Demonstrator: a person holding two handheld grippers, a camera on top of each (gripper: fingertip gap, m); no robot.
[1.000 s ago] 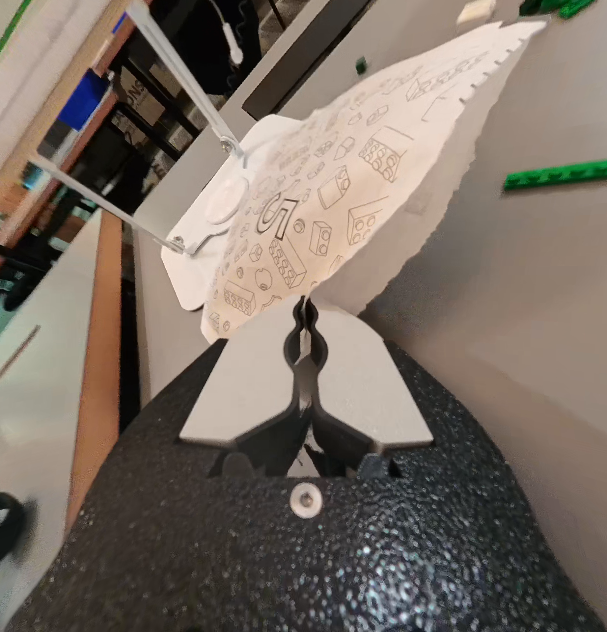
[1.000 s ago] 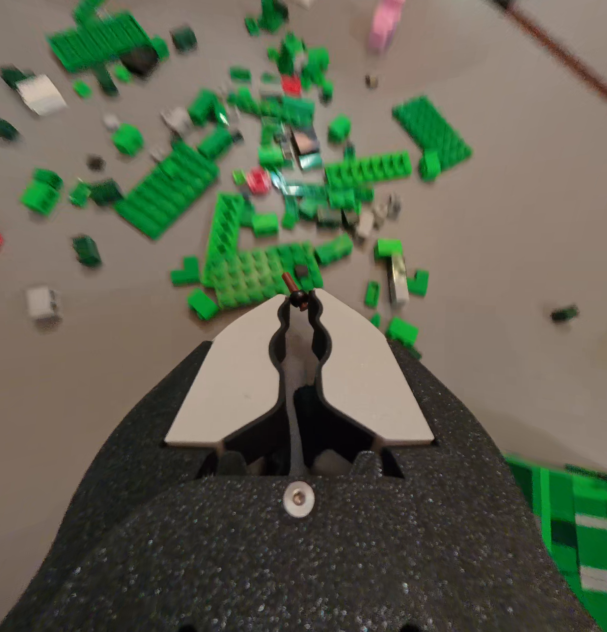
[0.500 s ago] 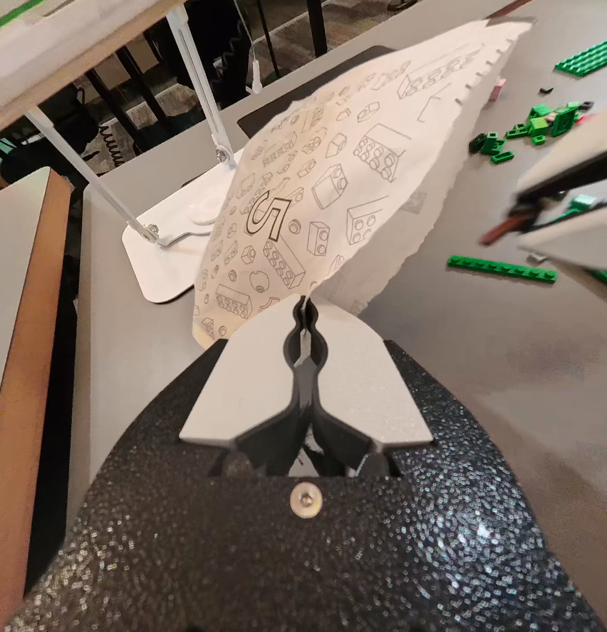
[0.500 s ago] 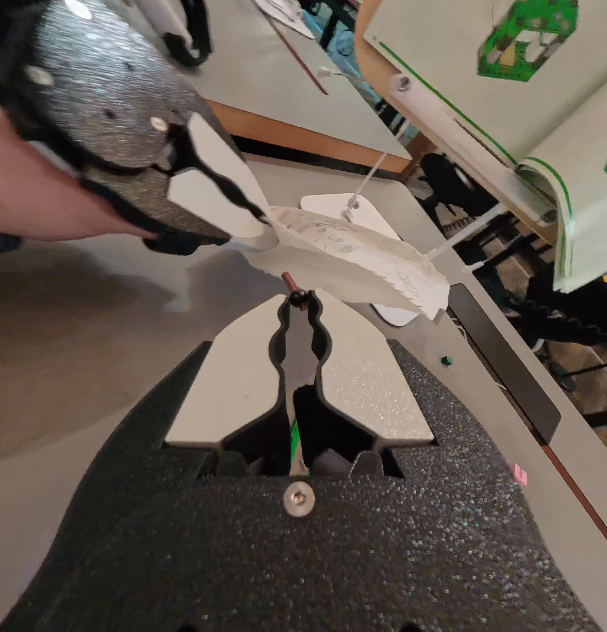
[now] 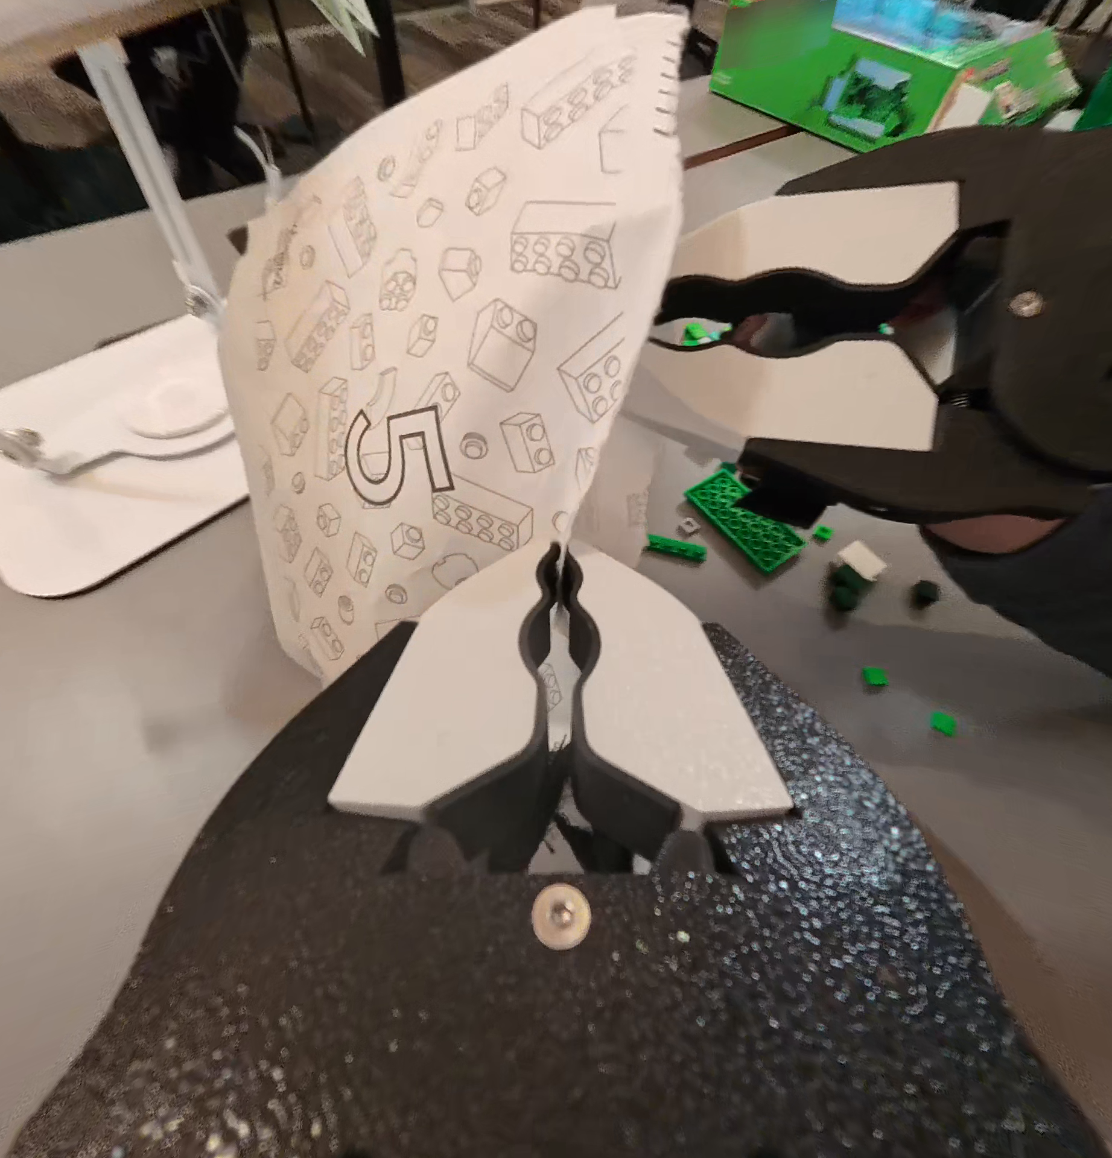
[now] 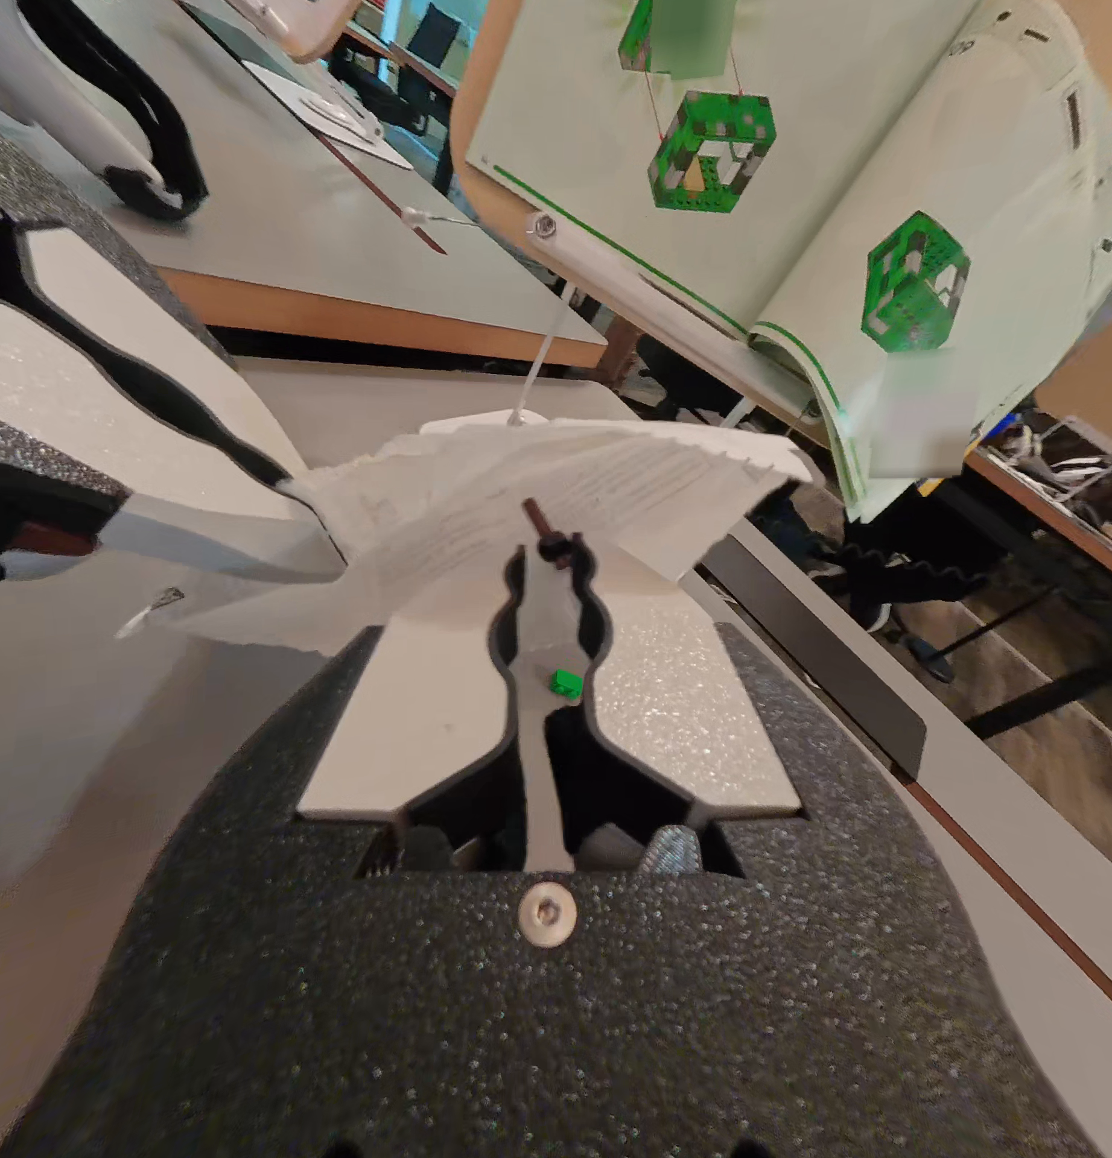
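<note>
While the left gripper [image 5: 559, 558] pinches the lower edge of a white paper bag printed with outlined toy bricks [image 5: 453, 351], its two pale fingers are closed tight on the paper and the bag stands up above a grey tabletop [image 5: 133, 658]. The bag's mouth, with its saw-toothed top edge, faces to the right, where the right gripper [image 5: 656, 316] comes in from the side. In the right wrist view the right gripper [image 6: 556, 551] has its tips nearly together on a small dark brown peg-shaped piece [image 6: 544, 523], which sticks out forward from the tips and lies against the bag's open underside [image 6: 540, 476]; whether the peg is inside the mouth cannot be told.

Behind the bag sits a white flat stand base [image 5: 102, 438] with thin white rods rising from it, holding a pale green open instruction booklet [image 6: 791, 188]. Loose green toy bricks [image 5: 747, 520] lie scattered on the table to the right of the bag, and a green printed cardboard box [image 5: 885, 75] sits farther back. One small green brick [image 6: 566, 683] shows through the gap between the right gripper's fingers, on the table.
</note>
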